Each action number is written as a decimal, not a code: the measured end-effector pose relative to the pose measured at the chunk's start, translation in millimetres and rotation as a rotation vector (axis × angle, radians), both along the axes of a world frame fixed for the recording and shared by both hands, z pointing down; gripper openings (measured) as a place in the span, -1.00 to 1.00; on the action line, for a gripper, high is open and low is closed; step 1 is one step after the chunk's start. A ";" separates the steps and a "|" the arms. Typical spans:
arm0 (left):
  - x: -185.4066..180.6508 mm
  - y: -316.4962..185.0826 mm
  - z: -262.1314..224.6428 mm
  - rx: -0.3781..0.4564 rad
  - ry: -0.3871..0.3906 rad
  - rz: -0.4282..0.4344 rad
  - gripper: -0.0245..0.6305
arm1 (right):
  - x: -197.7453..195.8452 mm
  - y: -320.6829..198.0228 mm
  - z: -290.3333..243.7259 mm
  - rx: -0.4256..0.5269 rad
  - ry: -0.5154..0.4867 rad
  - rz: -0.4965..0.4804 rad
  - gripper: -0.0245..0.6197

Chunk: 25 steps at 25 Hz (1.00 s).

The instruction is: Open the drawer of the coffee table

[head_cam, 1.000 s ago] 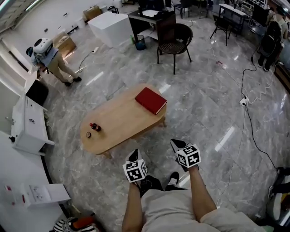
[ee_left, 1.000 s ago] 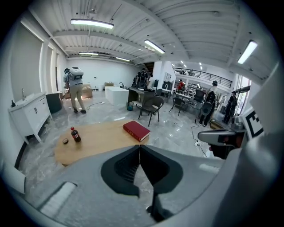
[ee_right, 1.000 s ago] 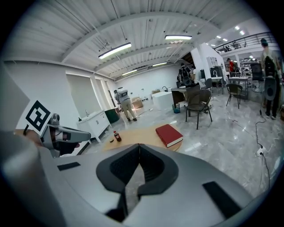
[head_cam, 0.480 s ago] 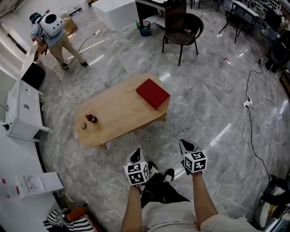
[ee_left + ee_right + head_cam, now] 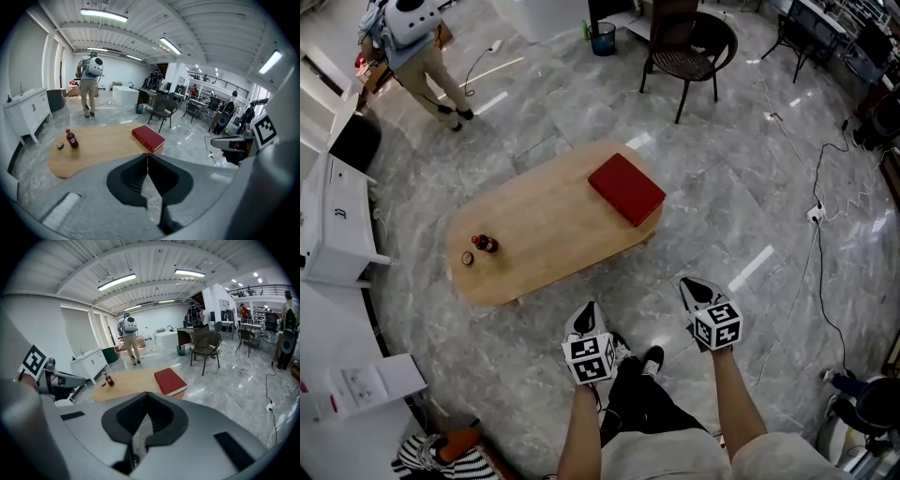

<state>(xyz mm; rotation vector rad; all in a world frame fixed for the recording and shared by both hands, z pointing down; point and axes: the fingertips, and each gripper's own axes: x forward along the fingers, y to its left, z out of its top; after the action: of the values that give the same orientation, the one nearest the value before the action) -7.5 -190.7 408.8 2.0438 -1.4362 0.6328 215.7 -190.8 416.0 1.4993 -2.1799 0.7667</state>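
Note:
The oval wooden coffee table [image 5: 546, 234] stands on the marble floor in front of me; no drawer front shows in any view. On its top lie a red book [image 5: 626, 188], a small dark bottle [image 5: 484, 244] and a loose cap [image 5: 468, 259]. My left gripper [image 5: 587, 310] hangs just short of the table's near edge, jaws shut and empty. My right gripper [image 5: 693, 285] is to its right, off the table's near right end, also shut and empty. The left gripper view shows its jaws closed [image 5: 148, 157] below the table [image 5: 103, 146]; the right gripper view shows the same [image 5: 146, 394].
A dark chair [image 5: 689, 52] stands beyond the table. A person [image 5: 408, 42] with a backpack walks at the far left. A white cabinet [image 5: 333, 225] lines the left wall. Cables [image 5: 811, 216] run over the floor at the right. My own feet [image 5: 652, 359] are below the grippers.
Both grippers have come forward and lower toward the table's near edge, still shut. The table now sits closer in the head view. The person at the back has walked further away.

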 end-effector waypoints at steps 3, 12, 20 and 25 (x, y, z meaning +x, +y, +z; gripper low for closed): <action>-15.1 -11.7 13.0 -0.029 0.013 -0.008 -0.89 | -14.0 -16.7 6.4 -0.001 -0.009 0.004 -0.88; -43.3 -44.8 38.2 -0.074 0.032 -0.029 -0.89 | -37.9 -61.5 20.3 -0.003 -0.003 0.008 -0.88; -45.2 -53.2 72.6 -0.089 0.038 -0.099 -0.89 | -33.0 -87.8 53.3 0.006 0.018 -0.021 -0.88; -34.4 -53.2 103.4 -0.087 0.032 -0.141 -0.89 | -33.0 -102.8 76.0 0.009 -0.036 0.012 -0.88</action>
<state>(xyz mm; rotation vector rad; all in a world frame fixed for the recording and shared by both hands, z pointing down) -41.9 -243.9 512.2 1.8597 -1.4929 0.5902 182.7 -293.7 492.0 1.5148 -2.2054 0.7953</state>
